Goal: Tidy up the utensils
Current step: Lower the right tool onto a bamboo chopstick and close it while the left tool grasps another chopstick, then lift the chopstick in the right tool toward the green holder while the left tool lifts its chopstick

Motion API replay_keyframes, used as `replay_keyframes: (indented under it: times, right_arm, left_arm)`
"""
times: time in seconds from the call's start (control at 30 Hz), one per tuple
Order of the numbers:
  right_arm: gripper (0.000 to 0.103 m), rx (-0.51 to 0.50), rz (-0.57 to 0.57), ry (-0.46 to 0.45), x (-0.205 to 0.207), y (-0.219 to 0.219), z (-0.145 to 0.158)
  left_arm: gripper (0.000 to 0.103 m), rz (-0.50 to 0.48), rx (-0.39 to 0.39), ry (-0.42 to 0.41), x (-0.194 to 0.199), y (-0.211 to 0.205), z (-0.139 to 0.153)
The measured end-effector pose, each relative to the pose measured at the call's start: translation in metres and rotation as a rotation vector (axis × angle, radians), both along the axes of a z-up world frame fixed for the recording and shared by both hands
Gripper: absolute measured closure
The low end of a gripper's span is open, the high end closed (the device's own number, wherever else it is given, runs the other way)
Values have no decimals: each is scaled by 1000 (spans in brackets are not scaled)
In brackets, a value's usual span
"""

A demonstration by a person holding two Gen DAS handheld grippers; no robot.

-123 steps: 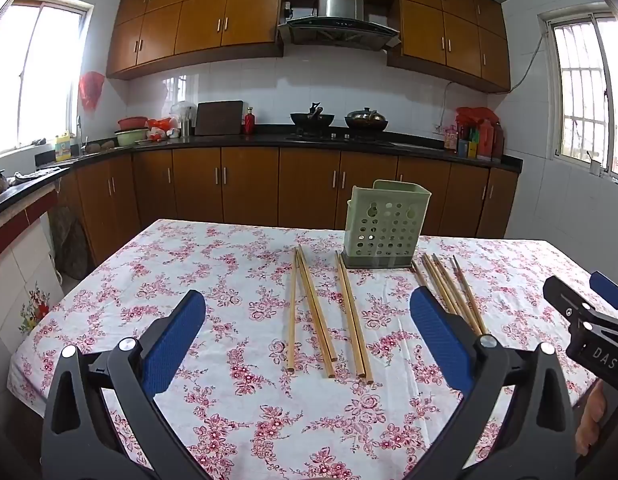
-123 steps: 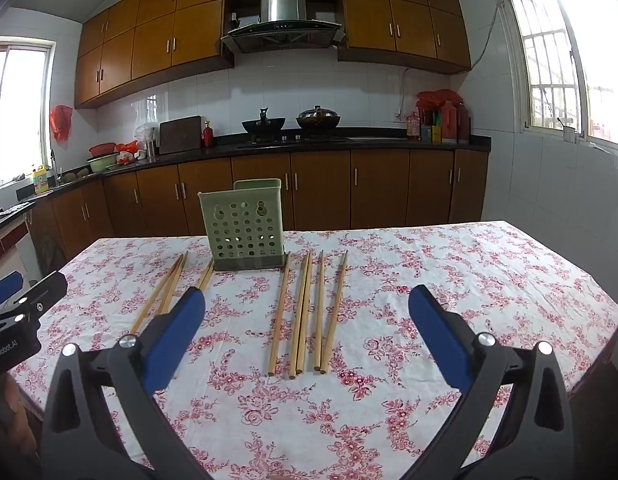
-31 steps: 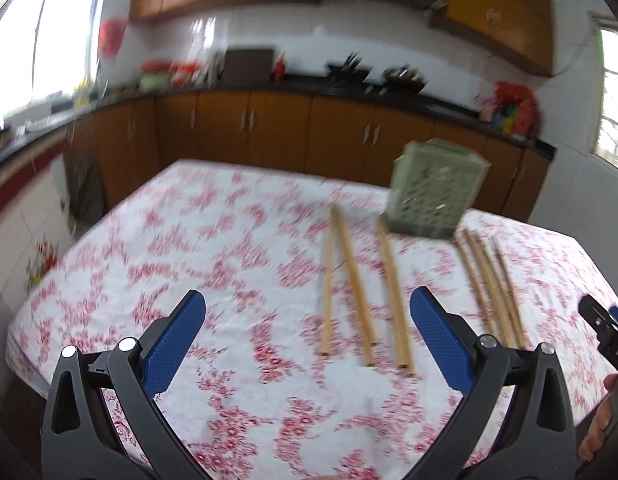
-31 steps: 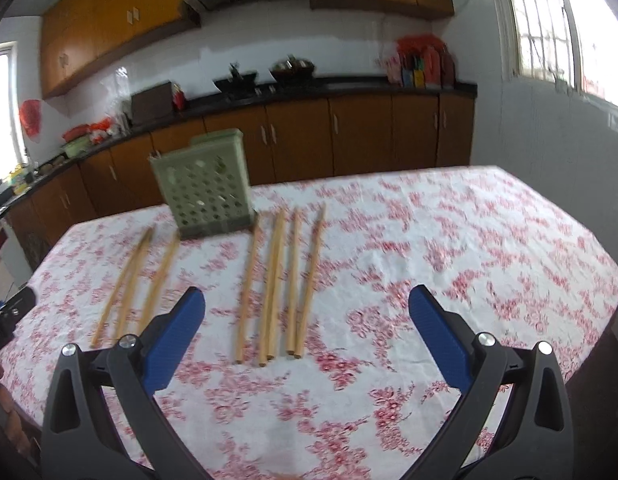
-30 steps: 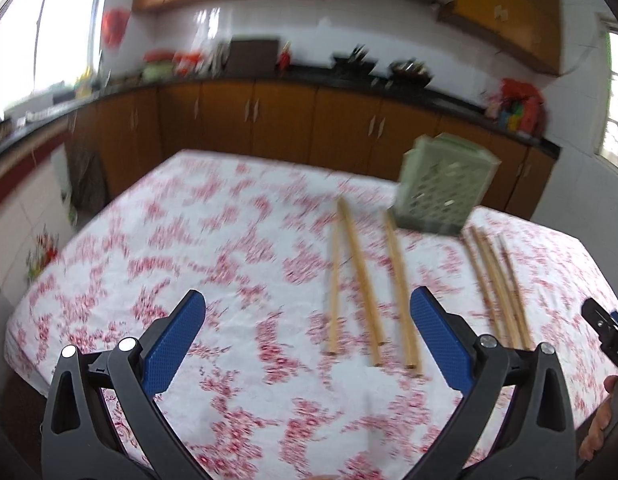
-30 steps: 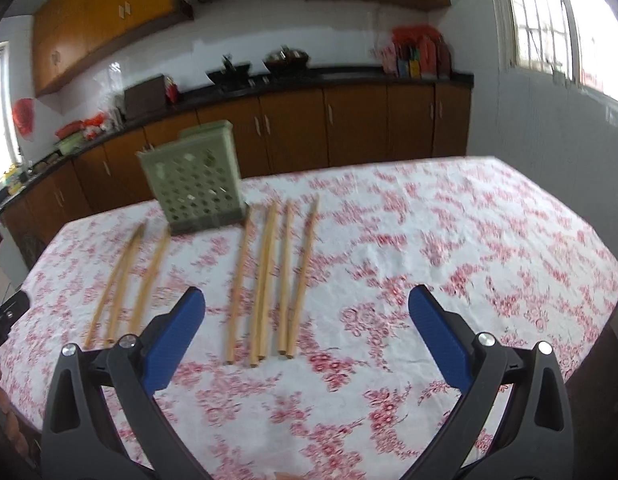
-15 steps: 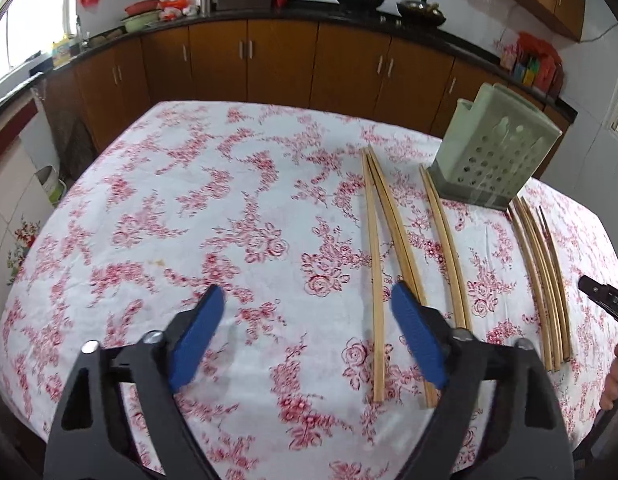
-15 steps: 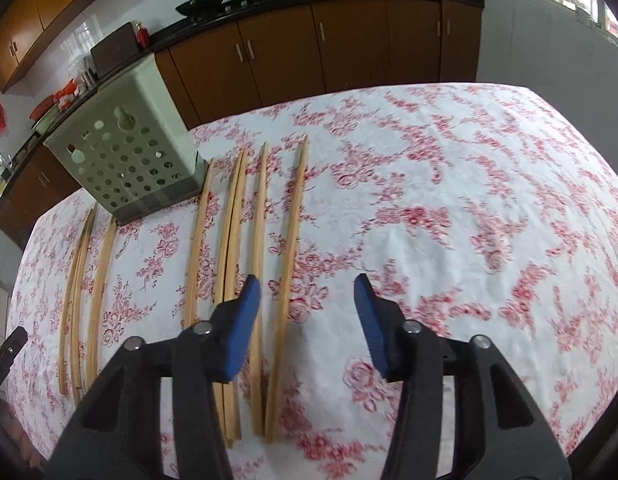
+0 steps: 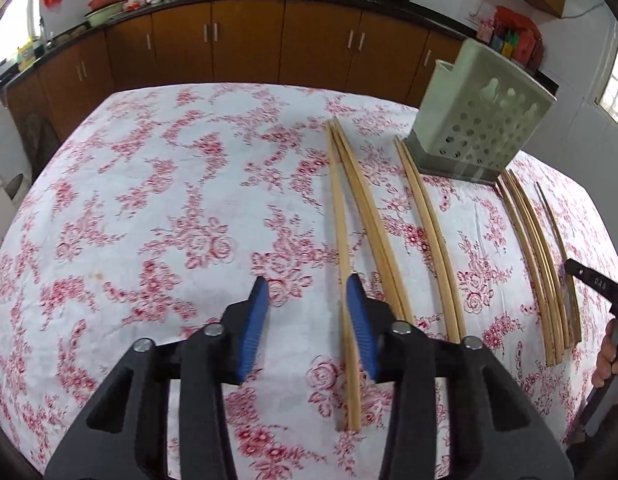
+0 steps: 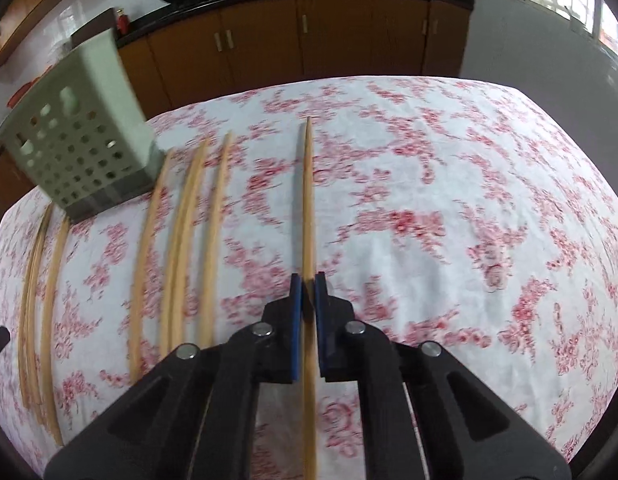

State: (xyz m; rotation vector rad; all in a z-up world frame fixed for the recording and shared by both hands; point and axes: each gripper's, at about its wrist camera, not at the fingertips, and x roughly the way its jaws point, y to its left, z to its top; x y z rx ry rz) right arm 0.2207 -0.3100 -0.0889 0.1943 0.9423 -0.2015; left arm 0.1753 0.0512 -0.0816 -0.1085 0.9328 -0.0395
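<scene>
Several wooden chopsticks lie in rows on the flowered tablecloth in front of a green perforated holder (image 9: 481, 136) (image 10: 81, 140). My left gripper (image 9: 307, 280) hangs low over the cloth, its jaws closing. The leftmost chopstick (image 9: 339, 216) runs between them, close by the right pad (image 9: 359, 320) and far from the left one. My right gripper (image 10: 307, 280) is shut on the rightmost chopstick (image 10: 307, 200), which runs straight ahead from the pads. I cannot tell whether that chopstick is off the cloth.
Two pairs of chopsticks (image 9: 425, 220) lie right of my left gripper, and a further group (image 9: 537, 260) lies beyond the holder. A person's hand (image 9: 611, 360) shows at the right edge. Brown kitchen cabinets (image 9: 249, 44) stand behind the table.
Both grippers have sunk toward the table and tilted down. The right jaws went from wide to shut on the rightmost chopstick. The left jaws narrowed around the leftmost one.
</scene>
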Motion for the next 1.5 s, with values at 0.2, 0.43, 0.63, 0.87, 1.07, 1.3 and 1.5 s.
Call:
replay_keyframes:
  times: [0.2,0.43,0.63,0.87,1.07,1.3,1.5]
  right_arm:
    - [95,-7,6,-8,-6,-7,2]
    - [95,-27,40,-15,8,0,2]
    - [95,-43,49,-31,35,-4,1]
    - [93,-45,51,-38,39,-10,-2]
    - [89,-45,64,-44,19,-5,-4]
    - [90,-49,69,-49,3,-2,-5]
    - [93,-31,72,-43,-8,-2,-6]
  left_arm:
    - [64,-40,-1,20,8,-12,-6]
    - [96,-18,67,27,30,-15,-11]
    - [96,62,79,14,69,10,-10]
    - [95,35,55,-5,67,19,-11]
    - [92,17,38,-22,48,21,-12]
    - [92,13,51,-33,29,21,-13]
    - [92,14,82,-40,12,15,-13]
